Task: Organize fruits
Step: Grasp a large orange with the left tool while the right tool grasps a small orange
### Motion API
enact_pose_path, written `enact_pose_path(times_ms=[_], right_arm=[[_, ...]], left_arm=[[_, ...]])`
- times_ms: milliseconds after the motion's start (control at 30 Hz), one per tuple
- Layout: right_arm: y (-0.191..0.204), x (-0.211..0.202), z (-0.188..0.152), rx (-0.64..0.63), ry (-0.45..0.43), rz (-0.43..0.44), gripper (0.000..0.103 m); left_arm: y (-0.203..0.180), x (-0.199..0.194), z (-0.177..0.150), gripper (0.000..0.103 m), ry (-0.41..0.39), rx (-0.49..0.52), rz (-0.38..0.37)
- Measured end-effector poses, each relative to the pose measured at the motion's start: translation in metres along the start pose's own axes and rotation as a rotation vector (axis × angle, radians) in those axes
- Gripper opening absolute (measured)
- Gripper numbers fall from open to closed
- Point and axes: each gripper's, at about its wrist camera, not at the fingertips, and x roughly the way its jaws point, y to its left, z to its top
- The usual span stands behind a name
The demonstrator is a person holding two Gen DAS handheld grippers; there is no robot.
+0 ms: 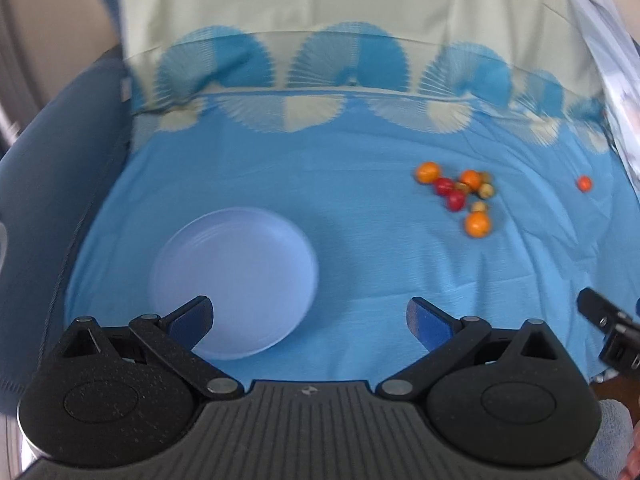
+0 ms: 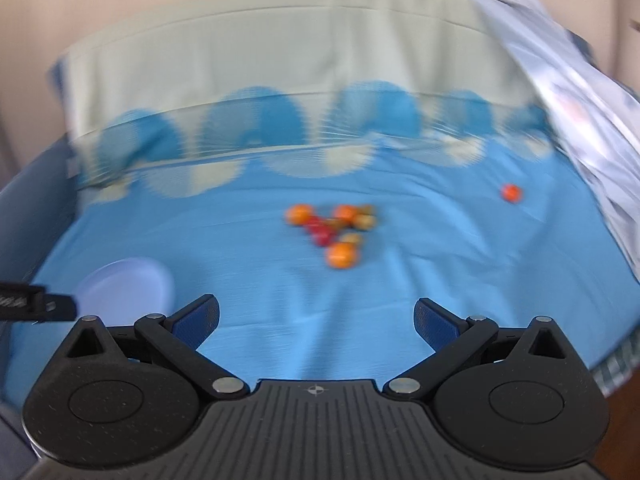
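both grippers wide open, nothing between the fingers. left gripper (image 1: 310, 318) hangs over the near edge of the blue tablecloth (image 1: 360, 264), its left blue pad (image 1: 192, 320) overlapping the near rim of the plate in that view; can't tell if it touches. right gripper (image 2: 316, 320) hangs over bare cloth, jaws spread, pads (image 2: 434, 326) clear of everything.

lavender plate (image 1: 240, 276) sits on the cloth left of centre, empty. in the right wrist view only part of it shows at lower left (image 2: 132, 284), with the tip of the other gripper just in front of it.

fruit cluster (image 1: 460, 196) lies on the cloth, right of the plate and well apart from it. it holds three orange fruits: one at the far left (image 1: 427, 171), one at the far middle (image 1: 470, 179), one nearest the camera (image 1: 477, 225). two red fruits (image 1: 450, 194) sit touching between them. a few small yellow-brown fruits (image 1: 485, 191) sit on the right side; exact type not clear, frame is blurred.

one lone small orange-red fruit (image 1: 584, 183) lies far right, well apart from the cluster, near the crumpled pale plastic sheet (image 1: 612, 80). same fruit in the right view (image 2: 511, 193).

right wrist view is motion-blurred; cluster (image 2: 332, 232) sits dead ahead of the right gripper, well apart from it.

cloth has a band of blue and cream fan shapes (image 1: 348, 60) along the far side.
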Motion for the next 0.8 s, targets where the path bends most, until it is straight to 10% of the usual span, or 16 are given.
enact_pose_path(times_ms=[400,800], right_arm=[[-0.221,0.173,0.097,0.113,-0.16,-0.25,0.103],[-0.326,0.396,0.132,0.191,0.044,-0.282,0.102]], left_arm=[[-0.179,0.169,0.06,0.103,0.078,0.149,-0.091],[-0.202,0.264,0.066,0.103,0.137,0.106,-0.058]])
